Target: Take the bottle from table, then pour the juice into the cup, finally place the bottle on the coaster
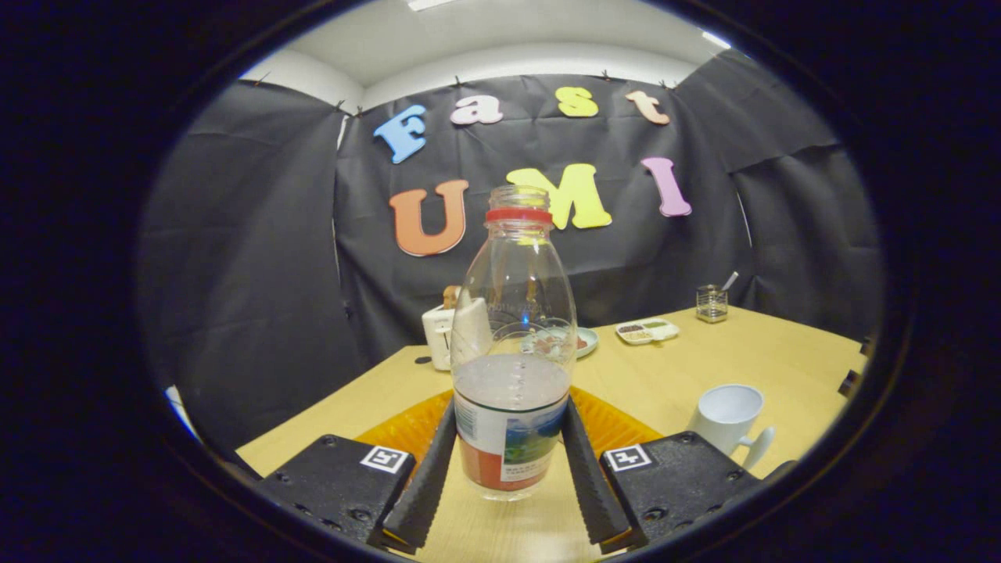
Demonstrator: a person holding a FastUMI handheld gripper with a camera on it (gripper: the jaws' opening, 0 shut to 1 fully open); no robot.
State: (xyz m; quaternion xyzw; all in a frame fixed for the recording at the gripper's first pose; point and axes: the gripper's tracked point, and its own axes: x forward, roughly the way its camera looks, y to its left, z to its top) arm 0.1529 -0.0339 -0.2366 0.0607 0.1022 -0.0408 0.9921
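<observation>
A clear plastic bottle [512,367] with a red neck ring and no cap stands upright between my fingers. Pale juice fills roughly its lower third, above a printed label. My gripper [508,426] is shut on the bottle, both fingers pressing its labelled sides. An orange ribbed coaster [391,432] lies on the wooden table just behind the bottle and spreads to both sides of it. A white mug [727,418] with its handle toward me stands to the right, beyond my right finger. I cannot tell whether the bottle's base rests on the table.
At the table's [782,360] far side stand a white toaster [439,332], a small plate [585,341], a compartment tray [646,331] and a glass holder with a stick in it [712,303]. Black cloth walls close the booth behind.
</observation>
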